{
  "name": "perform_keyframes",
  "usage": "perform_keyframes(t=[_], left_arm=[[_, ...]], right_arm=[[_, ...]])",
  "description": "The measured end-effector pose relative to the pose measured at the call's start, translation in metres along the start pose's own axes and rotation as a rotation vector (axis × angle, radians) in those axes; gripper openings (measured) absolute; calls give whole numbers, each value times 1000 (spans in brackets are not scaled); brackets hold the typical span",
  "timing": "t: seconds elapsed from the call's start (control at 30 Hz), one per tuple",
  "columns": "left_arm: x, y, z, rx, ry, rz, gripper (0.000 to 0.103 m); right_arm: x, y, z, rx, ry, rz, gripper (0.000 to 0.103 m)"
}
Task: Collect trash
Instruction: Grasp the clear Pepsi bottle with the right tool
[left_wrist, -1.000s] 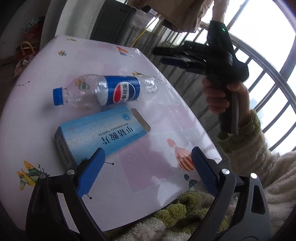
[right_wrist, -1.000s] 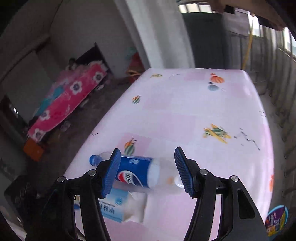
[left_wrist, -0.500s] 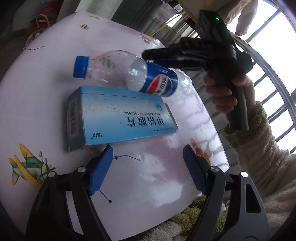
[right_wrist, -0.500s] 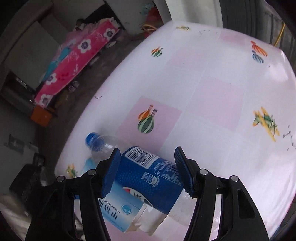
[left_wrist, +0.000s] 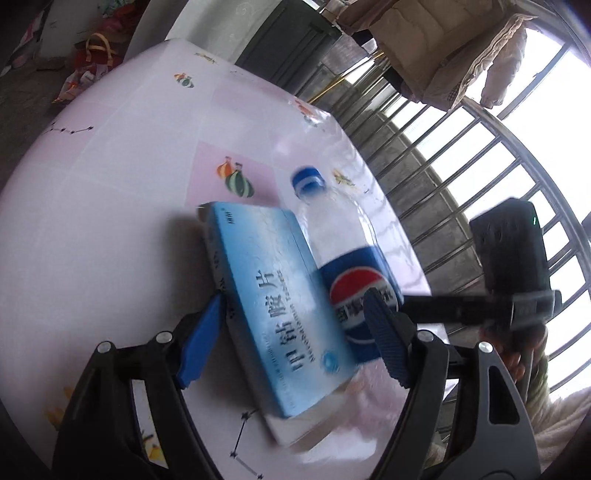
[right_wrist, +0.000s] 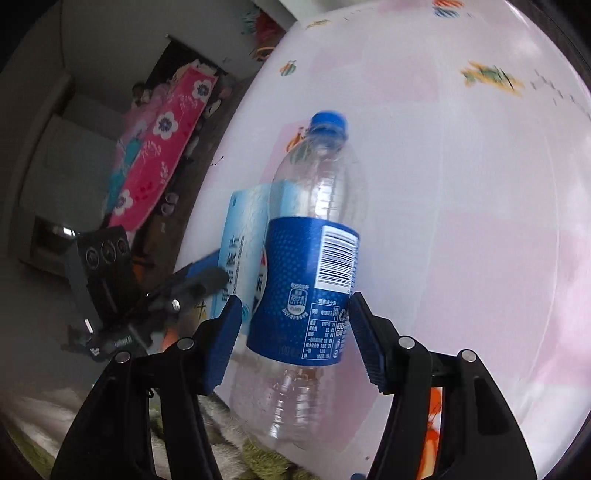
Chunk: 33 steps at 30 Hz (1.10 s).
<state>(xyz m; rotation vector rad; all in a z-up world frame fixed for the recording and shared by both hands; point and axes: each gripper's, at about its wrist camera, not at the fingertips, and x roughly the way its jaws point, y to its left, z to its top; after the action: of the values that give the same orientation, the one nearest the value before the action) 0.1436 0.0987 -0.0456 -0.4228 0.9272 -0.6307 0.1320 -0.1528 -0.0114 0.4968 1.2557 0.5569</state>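
The left claw (left_wrist: 291, 343) stands open astride the blue box (left_wrist: 280, 314). Its jaws have just been closing, yet a gap shows beside the left pad and the box lies flat on the bench (left_wrist: 110, 192), so it looks unheld. The right claw (right_wrist: 295, 336) is likewise open, its pads on either side of the bottle (right_wrist: 310, 280) at the blue label, with a slim gap on each side; no squeeze can be seen.

The bottle lies on its side just beside the box, apparently touching it along one long edge, blue cap pointing away from the person. Both sit near the bench's near edge.

Judging by this, collecting has barely begun: each piece of trash is straddled but neither is gripped or lifted. No bin or bag shows in either view, so carrying off and dropping both pieces is still left.
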Motion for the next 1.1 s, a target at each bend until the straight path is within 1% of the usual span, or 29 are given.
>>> perform_keyframes(t=[0.1, 0.17, 0.2, 0.33, 0.4, 0.47, 0.57, 0.63, 0.77, 0.93, 1.0, 1.1], left_arm=[[6, -7, 7, 6, -2, -36, 71], [9, -11, 9, 19, 0, -40, 71], [9, -13, 7, 26, 0, -34, 71], [10, -15, 5, 36, -4, 1, 74], [10, -13, 3, 33, 1, 32, 81], [11, -9, 1, 26, 4, 53, 83], [15, -2, -3, -18, 21, 80, 89], [13, 1, -6, -21, -9, 79, 91], [13, 0, -9, -16, -32, 83, 93], [13, -3, -12, 4, -50, 94, 94], [14, -5, -13, 27, -44, 104, 94], [15, -8, -14, 57, -47, 124, 94]], right_arm=[[-2, -10, -15, 63, -36, 26, 58], [-7, -15, -23, 96, -64, 41, 57], [-9, -17, -24, 103, -79, 31, 57], [-25, -20, -30, 97, -147, -67, 56], [-32, -23, -32, 100, -174, -111, 56], [-39, -29, -35, 115, -198, -139, 56], [-45, -35, -39, 137, -209, -148, 56], [-47, -37, -41, 144, -219, -161, 56], [-49, -40, -40, 155, -235, -172, 59], [-46, -40, -41, 166, -242, -186, 63], [-44, -41, -41, 165, -236, -191, 66], [-35, -40, -38, 161, -213, -193, 67]])
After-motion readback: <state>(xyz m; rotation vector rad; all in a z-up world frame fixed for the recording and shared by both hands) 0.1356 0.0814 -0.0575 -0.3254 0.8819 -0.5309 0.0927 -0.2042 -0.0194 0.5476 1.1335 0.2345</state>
